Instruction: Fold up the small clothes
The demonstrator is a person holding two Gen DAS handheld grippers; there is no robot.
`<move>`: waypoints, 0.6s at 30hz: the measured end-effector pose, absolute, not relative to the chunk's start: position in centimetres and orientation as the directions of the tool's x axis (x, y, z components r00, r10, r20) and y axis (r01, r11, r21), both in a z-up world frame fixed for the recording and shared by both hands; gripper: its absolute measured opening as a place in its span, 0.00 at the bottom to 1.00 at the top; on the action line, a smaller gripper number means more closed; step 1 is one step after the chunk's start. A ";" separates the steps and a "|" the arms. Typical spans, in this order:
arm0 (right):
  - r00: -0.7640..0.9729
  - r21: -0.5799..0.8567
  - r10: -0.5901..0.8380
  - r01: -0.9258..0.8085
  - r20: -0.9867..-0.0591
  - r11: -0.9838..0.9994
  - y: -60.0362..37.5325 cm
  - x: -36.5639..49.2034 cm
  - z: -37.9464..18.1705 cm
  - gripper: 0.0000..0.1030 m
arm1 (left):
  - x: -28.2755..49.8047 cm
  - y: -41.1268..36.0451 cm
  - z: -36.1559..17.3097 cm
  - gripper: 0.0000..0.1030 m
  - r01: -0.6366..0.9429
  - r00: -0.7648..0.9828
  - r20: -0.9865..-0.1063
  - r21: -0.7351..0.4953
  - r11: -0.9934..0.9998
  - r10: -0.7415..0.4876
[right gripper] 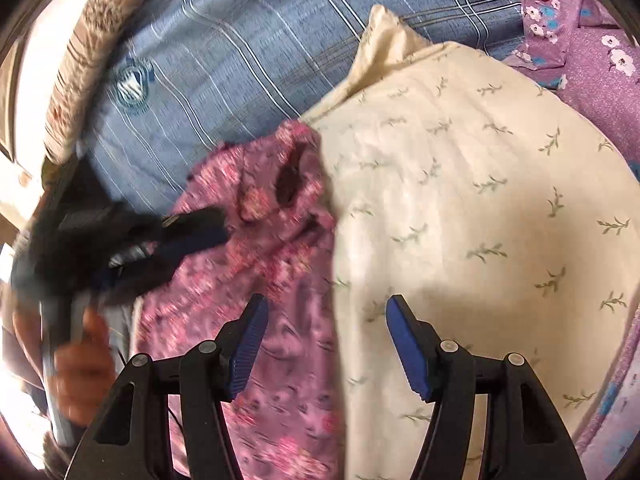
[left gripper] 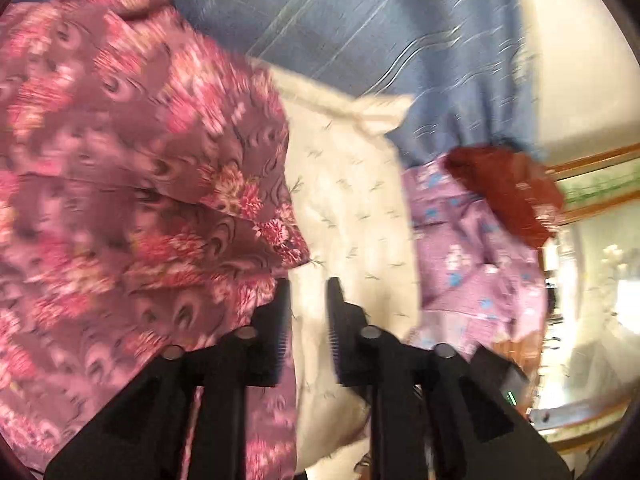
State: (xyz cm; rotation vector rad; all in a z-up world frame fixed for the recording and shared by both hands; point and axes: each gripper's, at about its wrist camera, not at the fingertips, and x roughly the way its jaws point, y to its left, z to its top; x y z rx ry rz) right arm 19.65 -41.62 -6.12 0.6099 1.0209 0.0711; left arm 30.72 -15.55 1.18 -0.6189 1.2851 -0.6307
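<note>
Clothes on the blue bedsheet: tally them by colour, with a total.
Pink-maroon floral garment: 1
Cream sprigged garment: 1
Lilac flowered garment: 1
Dark red garment: 1
Total: 4

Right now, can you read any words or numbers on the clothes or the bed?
No words or numbers can be read anywhere.
Blue bedsheet: a round blue-and-white emblem, too blurred to tell if it holds letters.
Cream cloth: only small leaf sprigs, no writing.
Pink flowered cloth and purple flowered cloth: only flowers.
Dark red cloth: pale marks, too blurred to read.
</note>
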 end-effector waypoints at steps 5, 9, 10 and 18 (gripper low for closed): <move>0.583 0.620 0.426 0.178 -0.692 0.764 -39.1 22.4 -5.6 0.68 | 29.9 -1.7 3.4 0.63 -0.028 0.414 -0.666 -0.691 0.723 -0.620; 0.588 0.684 0.483 0.173 -0.649 0.709 -36.7 26.0 -6.2 0.74 | 30.6 7.3 0.6 0.63 -0.202 0.431 -0.670 -0.725 0.659 -0.605; 0.586 0.686 0.482 0.182 -0.651 0.704 -36.1 26.9 -6.6 0.74 | 30.7 8.6 -0.2 0.63 -0.234 0.435 -0.667 -0.732 0.640 -0.605; 0.583 0.781 0.541 0.306 -0.606 0.545 -34.7 31.5 -11.5 0.74 | 32.6 11.3 -6.2 0.63 -0.319 0.421 -0.679 -0.732 0.603 -0.601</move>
